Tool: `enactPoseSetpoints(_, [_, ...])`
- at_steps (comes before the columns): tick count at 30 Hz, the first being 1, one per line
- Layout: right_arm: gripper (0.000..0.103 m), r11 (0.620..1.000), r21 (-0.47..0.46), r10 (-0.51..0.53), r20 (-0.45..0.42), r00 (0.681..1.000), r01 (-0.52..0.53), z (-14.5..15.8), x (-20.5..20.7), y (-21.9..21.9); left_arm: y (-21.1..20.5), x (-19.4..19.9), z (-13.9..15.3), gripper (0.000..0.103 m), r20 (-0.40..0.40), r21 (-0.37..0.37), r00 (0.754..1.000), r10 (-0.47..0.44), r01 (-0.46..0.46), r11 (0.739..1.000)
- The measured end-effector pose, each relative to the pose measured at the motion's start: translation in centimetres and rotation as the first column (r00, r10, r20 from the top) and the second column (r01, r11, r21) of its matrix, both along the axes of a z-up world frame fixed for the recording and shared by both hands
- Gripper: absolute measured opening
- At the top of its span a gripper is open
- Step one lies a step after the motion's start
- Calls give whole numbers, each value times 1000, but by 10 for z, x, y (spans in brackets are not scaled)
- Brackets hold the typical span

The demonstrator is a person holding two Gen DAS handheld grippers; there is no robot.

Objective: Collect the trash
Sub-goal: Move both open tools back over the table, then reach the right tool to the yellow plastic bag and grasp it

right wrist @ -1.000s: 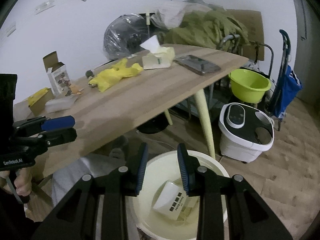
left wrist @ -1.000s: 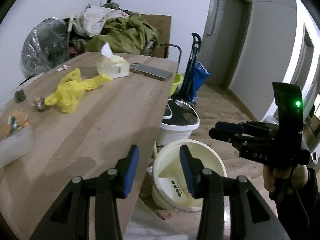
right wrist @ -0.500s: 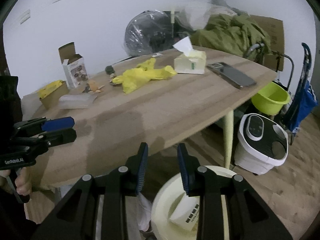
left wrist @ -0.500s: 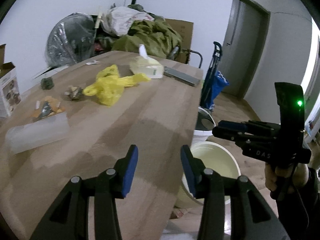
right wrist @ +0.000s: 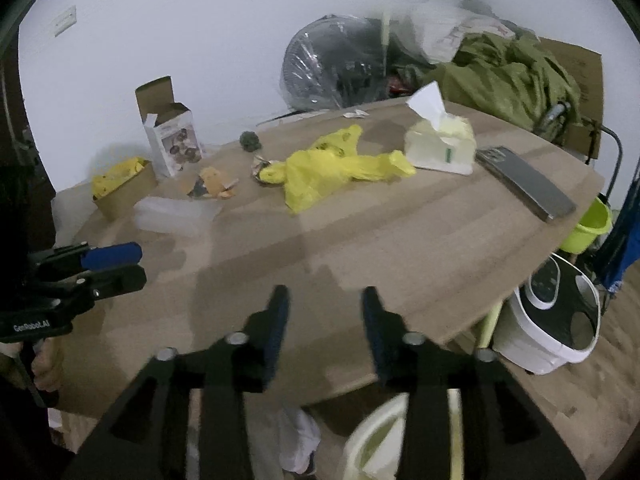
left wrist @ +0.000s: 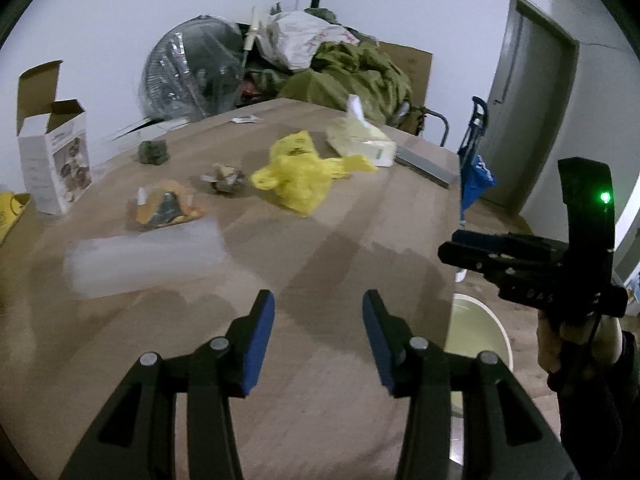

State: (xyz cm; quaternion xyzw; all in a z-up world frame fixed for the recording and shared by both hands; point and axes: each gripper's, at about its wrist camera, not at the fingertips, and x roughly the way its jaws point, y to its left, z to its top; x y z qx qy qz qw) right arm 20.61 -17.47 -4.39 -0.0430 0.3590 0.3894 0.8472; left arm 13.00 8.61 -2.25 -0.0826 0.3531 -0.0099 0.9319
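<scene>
Trash lies on the wooden table [left wrist: 340, 240]: a yellow plastic bag [left wrist: 304, 178] [right wrist: 336, 168], a crumpled foil wad [left wrist: 226, 178], an orange wrapper pile [left wrist: 164, 206] [right wrist: 212, 188], a dark green lump [left wrist: 154, 152] [right wrist: 250, 140] and a clear plastic tray [left wrist: 144, 260] [right wrist: 172, 214]. My left gripper [left wrist: 318, 336] is open and empty above the table's near part. My right gripper [right wrist: 324, 324] is open and empty over the table's front edge. A cream bucket [left wrist: 476, 332] [right wrist: 380, 440] stands on the floor by the table.
A tissue box [right wrist: 440, 148], a phone [right wrist: 524, 188], an open white carton [right wrist: 172, 144] and a brown box with yellow contents [right wrist: 120, 184] are on the table. A white foot bath [right wrist: 552, 316], a green basin [right wrist: 588, 228], a wrapped fan and piled clothes stand beyond.
Both grippers have risen from over the bucket and swung left to face the tabletop. The bucket has dropped to the lower edge of both views. Both stay open.
</scene>
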Motion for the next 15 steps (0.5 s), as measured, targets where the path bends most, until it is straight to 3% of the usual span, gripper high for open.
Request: enactPoseSetpoints(15, [43,999,26,47,-22,999,-46,11,41,56,62,13,4,48,-49,41,996,69,-67,997])
